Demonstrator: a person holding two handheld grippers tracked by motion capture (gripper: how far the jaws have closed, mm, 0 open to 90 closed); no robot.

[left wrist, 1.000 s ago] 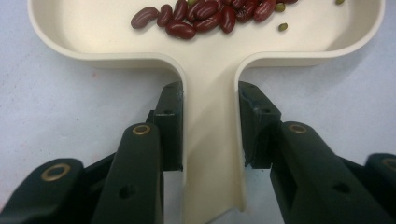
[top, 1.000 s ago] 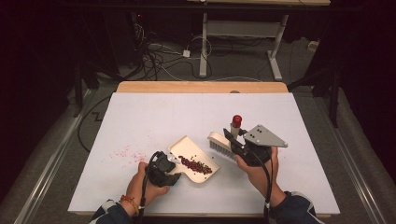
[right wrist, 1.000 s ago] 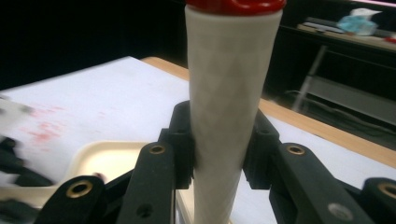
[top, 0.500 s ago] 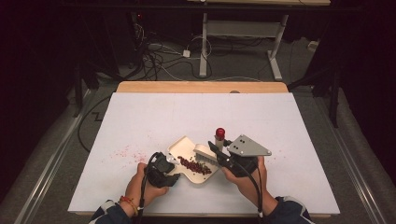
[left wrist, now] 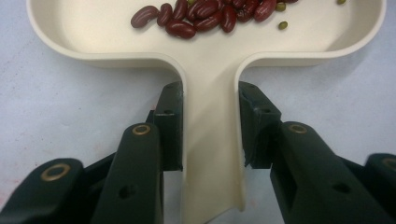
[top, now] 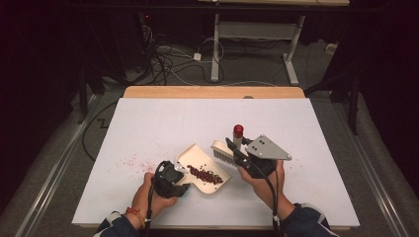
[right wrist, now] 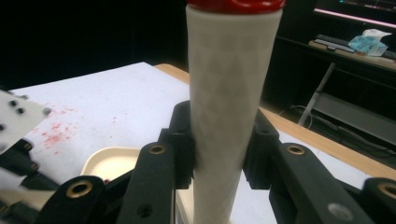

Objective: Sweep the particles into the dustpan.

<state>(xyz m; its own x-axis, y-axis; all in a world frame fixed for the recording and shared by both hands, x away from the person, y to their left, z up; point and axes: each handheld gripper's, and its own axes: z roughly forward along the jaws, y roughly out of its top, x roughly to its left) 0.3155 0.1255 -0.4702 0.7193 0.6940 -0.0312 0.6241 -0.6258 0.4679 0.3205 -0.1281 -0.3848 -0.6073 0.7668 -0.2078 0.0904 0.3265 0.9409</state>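
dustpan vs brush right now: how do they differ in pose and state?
The dustpan lies flat on the table, while the brush is held with its handle tilted upward. The dustpan carries red beans; the brush carries nothing. The left gripper clamps the dustpan's flat handle, the right gripper the brush's round, red-capped one. Both are cream-coloured and firmly gripped.

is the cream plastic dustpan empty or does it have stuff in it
Not empty. The cream plastic dustpan holds a small cluster of dark red kidney beans and a few small green beans; much of its floor is bare.
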